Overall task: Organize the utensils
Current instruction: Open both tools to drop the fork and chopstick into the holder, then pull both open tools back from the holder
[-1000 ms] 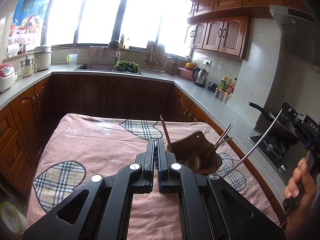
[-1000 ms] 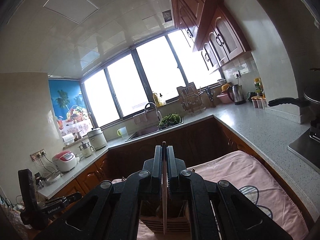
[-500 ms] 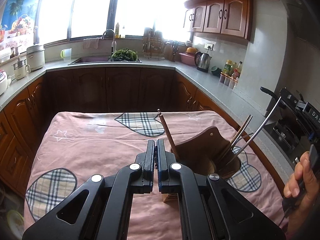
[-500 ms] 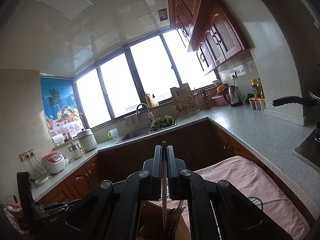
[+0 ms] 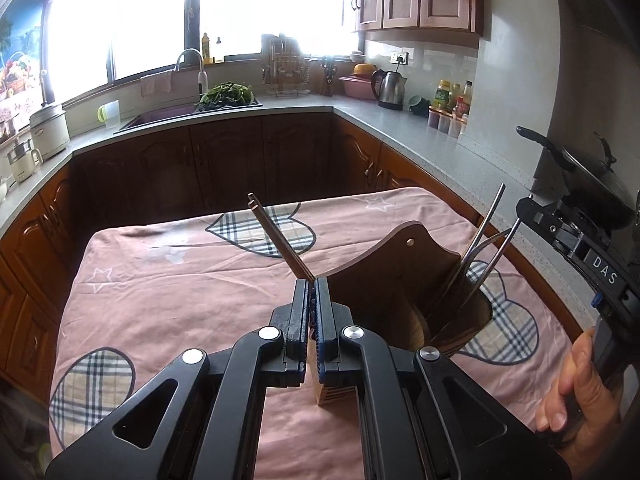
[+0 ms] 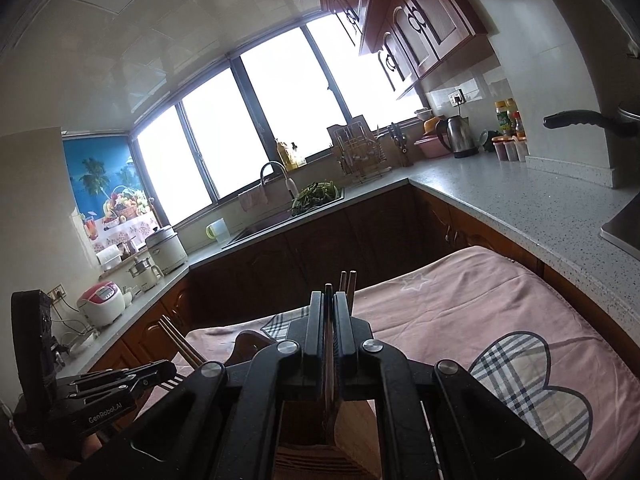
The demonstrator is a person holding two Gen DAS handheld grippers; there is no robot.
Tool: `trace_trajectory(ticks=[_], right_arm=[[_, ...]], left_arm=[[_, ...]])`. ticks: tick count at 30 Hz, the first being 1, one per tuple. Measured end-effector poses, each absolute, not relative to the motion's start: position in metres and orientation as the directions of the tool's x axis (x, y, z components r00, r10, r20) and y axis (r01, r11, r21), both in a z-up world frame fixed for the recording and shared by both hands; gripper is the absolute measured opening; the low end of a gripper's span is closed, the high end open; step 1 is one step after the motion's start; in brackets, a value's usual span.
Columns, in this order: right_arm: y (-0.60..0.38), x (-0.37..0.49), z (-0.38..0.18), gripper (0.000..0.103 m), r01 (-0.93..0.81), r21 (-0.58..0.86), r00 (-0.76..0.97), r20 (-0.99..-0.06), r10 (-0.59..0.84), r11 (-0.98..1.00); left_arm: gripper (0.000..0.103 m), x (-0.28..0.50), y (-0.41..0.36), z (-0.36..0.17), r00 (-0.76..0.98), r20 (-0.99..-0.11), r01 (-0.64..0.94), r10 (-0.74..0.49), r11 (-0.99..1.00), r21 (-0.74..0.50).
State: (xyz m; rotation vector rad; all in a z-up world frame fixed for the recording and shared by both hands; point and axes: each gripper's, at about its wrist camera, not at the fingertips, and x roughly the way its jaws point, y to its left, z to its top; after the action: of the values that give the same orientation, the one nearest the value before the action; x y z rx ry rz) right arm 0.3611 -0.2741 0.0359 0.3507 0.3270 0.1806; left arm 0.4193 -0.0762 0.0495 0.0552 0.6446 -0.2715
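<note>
A brown wooden utensil holder (image 5: pixel 404 276) stands on the pink tablecloth (image 5: pixel 180 280). Wooden chopsticks (image 5: pixel 280 240) lean out of its left side and metal utensils (image 5: pixel 482 248) out of its right. My left gripper (image 5: pixel 312 288) is shut and empty, just left of the holder. My right gripper (image 6: pixel 329 308) is shut on a thin metal utensil (image 6: pixel 329 360) whose lower end hangs into the holder (image 6: pixel 320 432) below it. The right gripper's body shows at the right of the left wrist view (image 5: pixel 576 248). The left gripper's body shows at the lower left of the right wrist view (image 6: pixel 100 396).
The table with the pink cloth (image 6: pixel 500 328) stands inside a U of grey counters (image 5: pixel 400 128). A sink with greens (image 5: pixel 228 94), a kettle (image 5: pixel 390 88), bottles (image 5: pixel 452 98) and a black pan (image 5: pixel 592 176) sit on the counters. Rice cookers (image 6: pixel 100 304) are at the left.
My right gripper has come down with the metal utensil, so its lower end now hangs in the holder. My left gripper has drawn closer to the holder, still shut.
</note>
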Motion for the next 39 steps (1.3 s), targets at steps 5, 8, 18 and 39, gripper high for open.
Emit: trace_trajectory(ticks=[5,8,18,39], right_arm=[[-0.275,0.364,0.032,0.004,-0.114,0.369,0.929,-0.290,0.231,0.922],[-0.276,0.365,0.032,0.004,-0.111,0.376,0.928,-0.291,0.231,0.920],[-0.280,0.368,0.029,0.005,-0.103,0.388,0.926,-0.299,0.231,0.916],[-0.290,0.337,0.043,0.096,-0.140,0.455,0.930,-0.244,0.274,0.879]], left_arm=[[0.004,0.419,-0.092,0.042,0.745,-0.621,0.304,-0.242,0.953,-0.007],[0.004,0.420,-0.099,0.034,0.748,-0.626,0.296,-0.220,0.955,0.019],[0.004,0.425,-0.092,0.033,0.742,-0.629,0.288,-0.233,0.958,-0.015],[0.087,0.379,-0.054,0.044,0.781,-0.577,0.183,-0.238,0.971,-0.152]])
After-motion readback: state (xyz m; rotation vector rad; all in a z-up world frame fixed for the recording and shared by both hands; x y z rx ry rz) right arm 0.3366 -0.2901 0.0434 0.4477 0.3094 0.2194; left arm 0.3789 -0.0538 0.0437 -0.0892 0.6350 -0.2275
